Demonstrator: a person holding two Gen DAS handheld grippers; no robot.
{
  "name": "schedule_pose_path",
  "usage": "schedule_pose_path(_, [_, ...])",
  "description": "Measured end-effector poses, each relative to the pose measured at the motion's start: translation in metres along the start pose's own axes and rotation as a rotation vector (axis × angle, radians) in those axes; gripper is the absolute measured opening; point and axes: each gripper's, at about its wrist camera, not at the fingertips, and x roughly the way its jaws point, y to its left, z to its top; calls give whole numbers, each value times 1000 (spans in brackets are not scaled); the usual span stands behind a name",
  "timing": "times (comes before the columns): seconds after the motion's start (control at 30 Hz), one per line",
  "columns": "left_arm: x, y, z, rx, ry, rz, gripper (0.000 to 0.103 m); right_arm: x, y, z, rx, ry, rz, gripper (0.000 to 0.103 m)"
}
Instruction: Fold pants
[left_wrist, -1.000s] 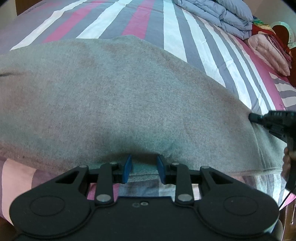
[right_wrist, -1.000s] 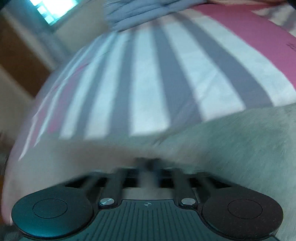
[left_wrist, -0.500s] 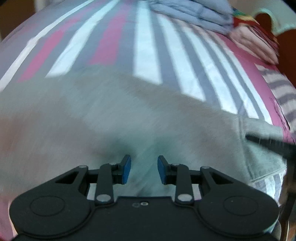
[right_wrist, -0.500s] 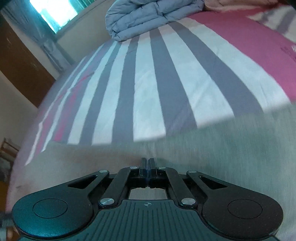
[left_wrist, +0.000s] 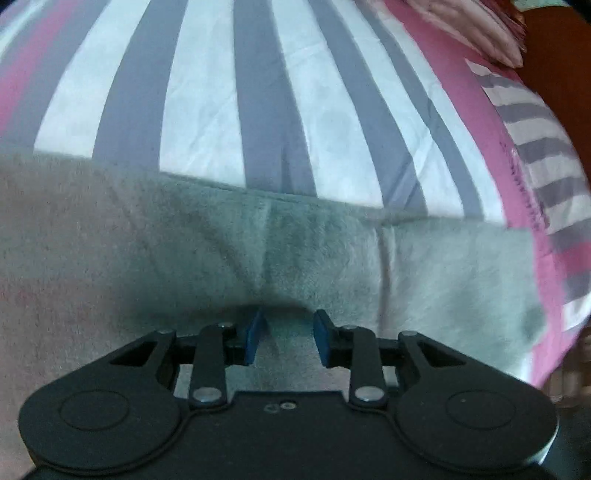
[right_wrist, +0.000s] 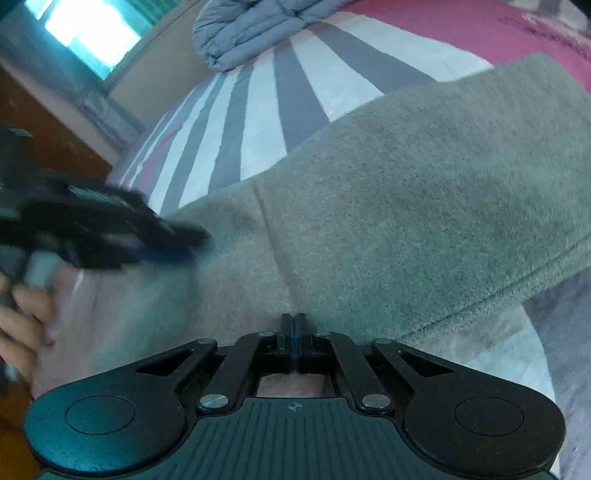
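Grey fleece pants (left_wrist: 166, 258) lie across a striped bedsheet (left_wrist: 258, 92). My left gripper (left_wrist: 288, 339) points steeply down at them. Its blue pads stand a little apart with a bunch of the grey cloth pinched between them, and creases run out from the tips. In the right wrist view the pants (right_wrist: 424, 177) fill the middle, with a seam down the centre and a stitched hem at the lower right. My right gripper (right_wrist: 293, 332) is shut, its tips resting on the cloth near that seam. The left gripper (right_wrist: 166, 247) shows there as a blur at the left, held by a hand (right_wrist: 22, 314).
A folded blue-grey quilt (right_wrist: 258, 33) lies at the far end of the bed. Pink folded bedding (left_wrist: 461, 22) sits at the far right. The bed's side edge (left_wrist: 554, 184) drops off to the right. A window (right_wrist: 88, 33) and wooden furniture (right_wrist: 44, 140) stand beyond.
My left gripper has swept sideways over the pants toward the bed's right side and now shows in the right wrist view. My right gripper has moved along the pants, staying shut.
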Motion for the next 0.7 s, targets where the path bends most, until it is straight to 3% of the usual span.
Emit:
schedule_pose_path(0.07, [0, -13, -10, 72, -39, 54, 21, -2, 6, 7, -8, 2, -15, 0])
schedule_pose_path(0.13, [-1, -14, -8, 43, -57, 67, 20, -3, 16, 18, -79, -41, -68, 0])
schedule_pose_path(0.17, [-4, -15, -7, 32, -81, 79, 15, 0, 22, 29, -124, -51, -90, 0])
schedule_pose_path(0.27, [-9, -29, -1, 97, -169, 169, 14, 18, 30, 65, -158, -60, -114, 0])
schedule_pose_path(0.3, [-4, -30, 4, 110, -155, 189, 14, 23, 34, 75, -184, -71, -123, 0])
schedule_pose_path(0.33, [4, -28, 10, 101, -124, 185, 14, 30, 41, 85, -235, -63, -152, 0])
schedule_pose_path(0.43, [5, -15, 13, 37, -148, 158, 14, 63, 53, 100, -377, 10, -196, 0])
schedule_pose_path(0.53, [4, -10, 11, 13, -181, 142, 14, 80, 52, 105, -402, 30, -170, 0])
schedule_pose_path(0.63, [0, -14, 5, 60, -183, 148, 14, 76, 56, 116, -416, -11, -141, 0])
schedule_pose_path(0.7, [0, -14, 1, 77, -185, 146, 14, 86, 68, 118, -554, 51, -148, 0])
